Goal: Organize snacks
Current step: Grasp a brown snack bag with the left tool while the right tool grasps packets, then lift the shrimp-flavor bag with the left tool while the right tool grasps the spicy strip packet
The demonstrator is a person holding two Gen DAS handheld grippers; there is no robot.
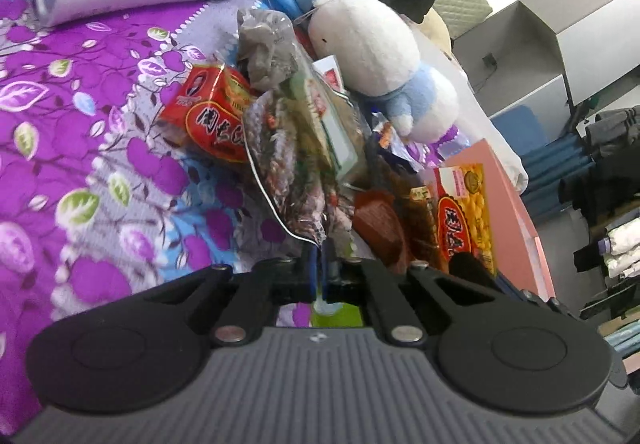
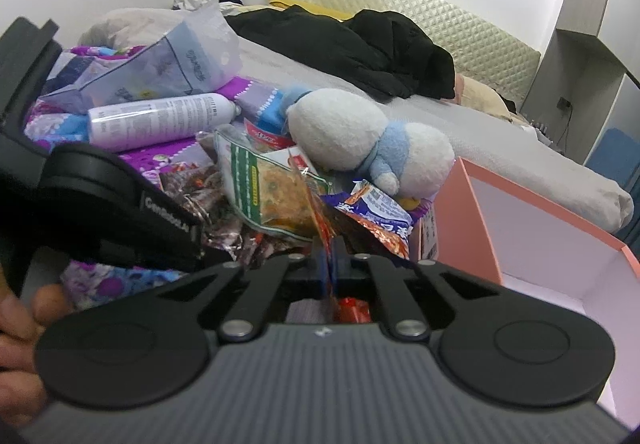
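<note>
Step in hand: pick-up. The left gripper (image 1: 319, 264) has its jaws closed on the edge of a clear snack bag (image 1: 288, 172) with a dark mix inside. The right gripper (image 2: 330, 264) has its jaws closed on the edge of an orange-red packet (image 2: 320, 204). Both items lie at the near edge of the snack pile (image 2: 276, 184), which is just left of the pink box (image 2: 532, 228).

Next move, as a judgement: lift each item clear of the pile, carry it to the open pink box, and release it inside. The thin wrappers are pinched only at their edges, so a slow lift is advisable to avoid slip or dragging neighbouring packets.

Surface: a bed with a purple floral sheet (image 1: 80, 124). Behind the pile, away from the box front, lie a plush toy (image 2: 360, 136) and a white spray can (image 2: 160, 120). A black garment (image 2: 340, 44) lies near the quilted headboard (image 2: 420, 12). Right of the box stand grey shelves (image 2: 592, 64).
</note>
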